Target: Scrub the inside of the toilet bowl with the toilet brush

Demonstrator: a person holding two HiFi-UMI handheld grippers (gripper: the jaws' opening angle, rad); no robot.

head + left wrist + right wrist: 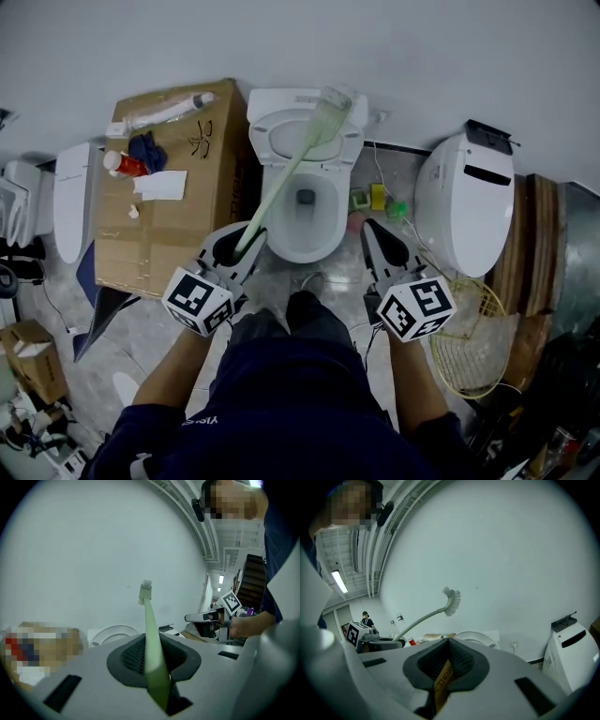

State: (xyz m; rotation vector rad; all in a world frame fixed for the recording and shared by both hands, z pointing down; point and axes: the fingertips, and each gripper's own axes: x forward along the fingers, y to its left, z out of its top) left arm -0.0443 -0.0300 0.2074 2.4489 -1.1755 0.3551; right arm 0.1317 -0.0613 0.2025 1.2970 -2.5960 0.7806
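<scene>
Room: a grey marbled floor under a plain white wall. The white ceramic toilet stands against that wall with its lid up and its bowl open toward the person.
Brush: the pale green long-handled toilet brush slants up from the toilet's front left, across the bowl. Its bristle head hangs in the air above the toilet's back, clear of the bowl.
Left claw: clamped on the handle's lower end, just front-left of the toilet. Gripping that far end probably buys reach and keeps the hand away from the bowl.
Right claw: just front-right of the toilet, jaws drawn together and carrying nothing. A thin yellowish printed strip shows in the slit, perhaps part of the claw. It is likely parked aside to leave the bowl free.
Stage: the raised head fits a brush heading into the bowl or one lifted out after scrubbing.
Beside: a brown cardboard box stands left of the toilet.
</scene>
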